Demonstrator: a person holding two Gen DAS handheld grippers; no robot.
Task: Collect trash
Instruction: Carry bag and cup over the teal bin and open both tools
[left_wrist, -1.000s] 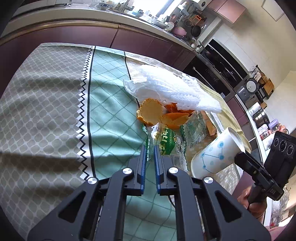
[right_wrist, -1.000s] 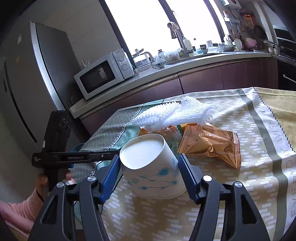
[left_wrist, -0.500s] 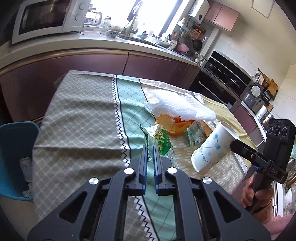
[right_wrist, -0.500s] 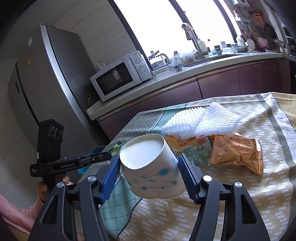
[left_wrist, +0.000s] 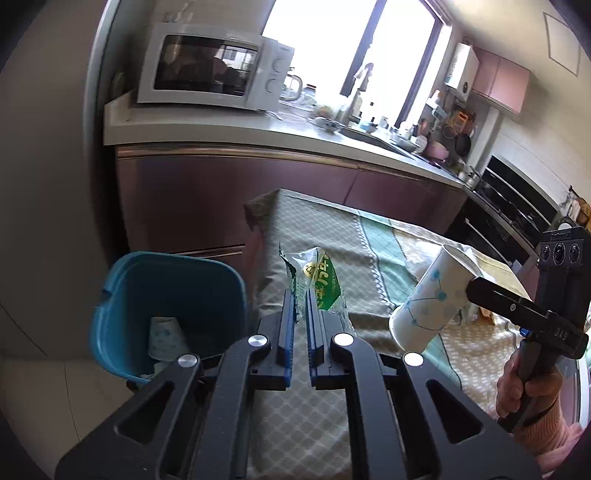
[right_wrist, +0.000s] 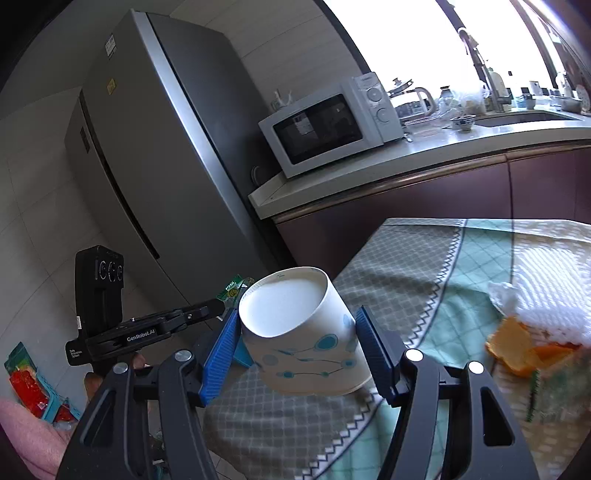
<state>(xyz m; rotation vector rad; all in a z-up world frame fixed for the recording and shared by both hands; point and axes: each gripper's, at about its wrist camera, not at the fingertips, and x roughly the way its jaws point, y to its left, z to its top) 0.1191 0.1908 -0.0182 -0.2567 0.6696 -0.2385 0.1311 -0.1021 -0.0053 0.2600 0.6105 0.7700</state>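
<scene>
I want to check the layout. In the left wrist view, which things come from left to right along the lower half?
Blue bin → green wrapper in the left gripper → paper cup → right gripper → hand.

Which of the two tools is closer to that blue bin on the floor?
Left. The left tool, holding a green wrapper, is beside the blue bin; the right tool, with its paper cup, is further off.

A green-and-clear wrapper (left_wrist: 320, 280) and a blue-dotted white paper cup (right_wrist: 303, 332), both held aloft.
</scene>
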